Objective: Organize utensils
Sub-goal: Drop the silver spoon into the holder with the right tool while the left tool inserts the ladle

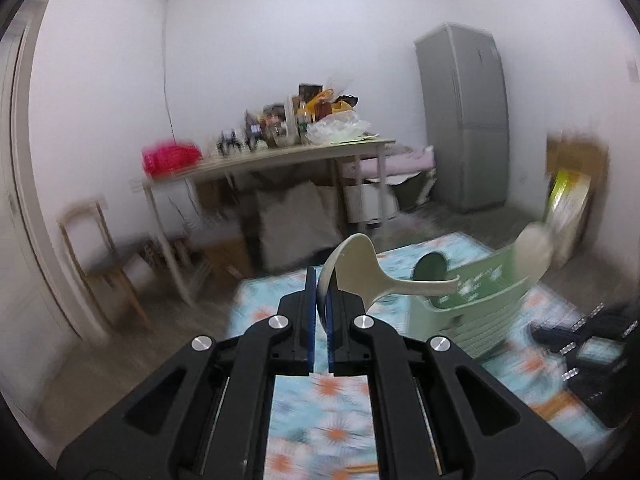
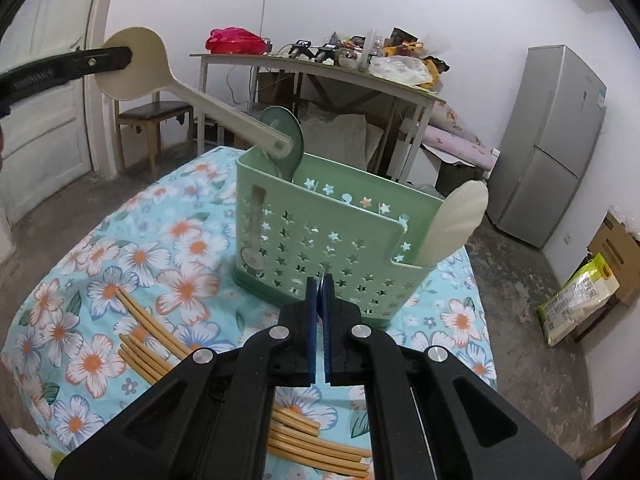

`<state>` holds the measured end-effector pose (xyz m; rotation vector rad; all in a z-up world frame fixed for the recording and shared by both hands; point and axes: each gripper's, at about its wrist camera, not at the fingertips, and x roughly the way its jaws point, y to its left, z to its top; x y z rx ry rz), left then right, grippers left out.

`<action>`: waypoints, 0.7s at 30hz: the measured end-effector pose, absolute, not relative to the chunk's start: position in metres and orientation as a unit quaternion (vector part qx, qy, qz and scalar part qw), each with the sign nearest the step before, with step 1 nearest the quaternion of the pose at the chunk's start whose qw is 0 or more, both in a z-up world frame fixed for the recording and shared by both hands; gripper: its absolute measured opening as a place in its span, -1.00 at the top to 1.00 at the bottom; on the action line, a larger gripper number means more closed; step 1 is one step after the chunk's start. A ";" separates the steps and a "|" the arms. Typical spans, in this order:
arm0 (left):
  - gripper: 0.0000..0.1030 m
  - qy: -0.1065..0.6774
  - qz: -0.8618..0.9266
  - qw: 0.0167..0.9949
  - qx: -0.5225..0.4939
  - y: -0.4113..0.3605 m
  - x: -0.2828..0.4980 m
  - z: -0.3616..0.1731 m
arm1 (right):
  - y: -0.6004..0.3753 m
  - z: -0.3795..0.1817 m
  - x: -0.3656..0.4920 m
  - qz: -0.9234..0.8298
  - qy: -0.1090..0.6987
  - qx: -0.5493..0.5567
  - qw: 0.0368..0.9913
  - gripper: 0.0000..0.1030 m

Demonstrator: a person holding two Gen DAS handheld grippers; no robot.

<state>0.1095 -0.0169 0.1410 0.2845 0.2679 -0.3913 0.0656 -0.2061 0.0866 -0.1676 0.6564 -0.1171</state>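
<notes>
Item one: your left hand-held gripper (image 1: 320,292), clamped on the bowl of a cream spoon (image 2: 132,64). The pads pinch the bowl edge-on, and the long handle slopes down and away, its tip touching or just over the back rim of the green utensil caddy (image 2: 320,240), beside a dark green spoon (image 2: 286,136) already standing in that back compartment.

Item two: your right hand-held gripper (image 2: 320,280), jaws pressed together with nothing of size between them (only a thin sliver shows at the tips, too small to name). It hangs just in front of the caddy's star-punched front wall.

Item three: a second cream spoon (image 2: 456,220), upright in the caddy's low side pocket.

Item four: a loose bundle of bamboo chopsticks (image 2: 152,344), lying on the floral cloth (image 2: 92,264) of the counter, partly hidden under the right tool and not yet sorted.

Handling note for the step in hand, which reads as lowering the held spoon handle-first into the back compartment:
- Tip the bowl upward so the handle points more steeply down before you let it sink.
- Steer the handle tip clear of the dark green spoon's bowl, so it does not wedge against it.
- Release only once the handle sits well inside the wall; dropped early, the bowl's weight would likely flip the spoon out.
- The caddy looks light, so keep the free right tool ready to steady its front wall.
</notes>
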 end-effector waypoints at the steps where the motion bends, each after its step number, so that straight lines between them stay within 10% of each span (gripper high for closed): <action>1: 0.95 0.122 -0.187 0.961 0.162 -0.023 0.107 0.141 | -0.206 0.086 0.065 -0.056 0.322 -0.080 0.942 0.95; 21: 0.92 0.055 -0.203 0.906 0.369 -0.100 0.108 0.138 | -0.217 0.089 0.058 -0.054 0.313 -0.060 0.946 0.95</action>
